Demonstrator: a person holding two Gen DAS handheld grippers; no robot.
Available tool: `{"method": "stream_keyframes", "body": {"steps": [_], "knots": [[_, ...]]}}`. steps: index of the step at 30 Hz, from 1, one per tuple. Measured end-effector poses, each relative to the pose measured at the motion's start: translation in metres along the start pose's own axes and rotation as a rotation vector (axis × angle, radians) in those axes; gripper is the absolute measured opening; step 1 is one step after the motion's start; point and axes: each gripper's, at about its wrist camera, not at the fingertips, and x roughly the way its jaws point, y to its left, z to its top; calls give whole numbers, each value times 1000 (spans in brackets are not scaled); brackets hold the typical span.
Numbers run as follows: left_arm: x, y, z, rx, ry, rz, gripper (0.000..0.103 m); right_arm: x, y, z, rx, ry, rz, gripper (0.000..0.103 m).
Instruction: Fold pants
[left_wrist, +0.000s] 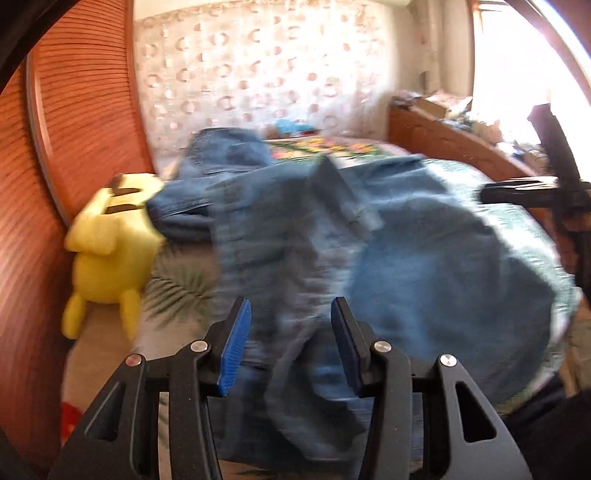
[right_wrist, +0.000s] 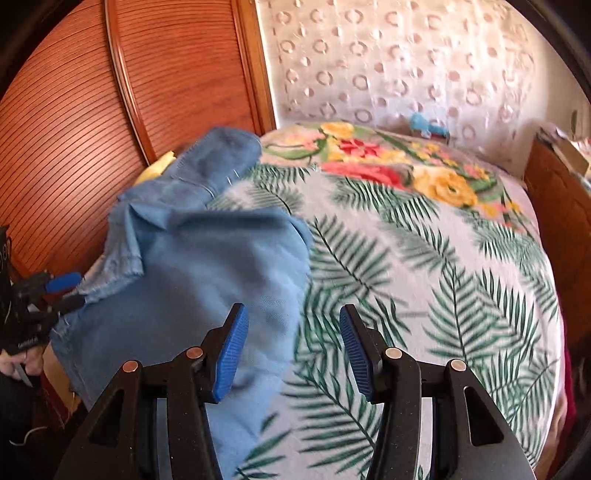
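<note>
Blue jeans (left_wrist: 303, 236) heaped in loose folds on the palm-print bedspread (right_wrist: 424, 258), near the bed's left side, beside a yellow plush toy (left_wrist: 107, 251). Left gripper (left_wrist: 291, 343) spread above the denim, pinching nothing; right gripper (right_wrist: 293, 347) spread at the cloth's edge. Likely trouble: grabbing several bunched layers, folding crooked; snagging bedspread underneath.

bedspread (right_wrist: 424, 258) open rightward, plush (left_wrist: 107, 254) perhaps crowding left
</note>
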Motion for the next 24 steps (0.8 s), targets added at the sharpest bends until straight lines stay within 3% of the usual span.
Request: {"method": "stream_keyframes", "body": {"steps": [2, 7, 12, 14, 17, 24], "knots": [[1, 22, -3, -46, -8, 86, 47, 1, -3, -3, 13, 5, 6, 53], [-6, 57, -8, -103, -16, 136, 47, 2, -3, -8, 34, 7, 23, 53], [-11, 59, -8, -114, -30, 108, 47, 9, -8, -15, 40, 15, 72, 53], [-11, 56, -9, -113, -29, 90, 47, 13, -4, -17, 39, 24, 87, 42], [-13, 46, -7, -104, -35, 66, 47, 15, 2, -26, 54, 48, 76, 42], [-23, 23, -3, -92, -56, -8, 47, -23, 17, -67, 89, 50, 108, 42]]}}
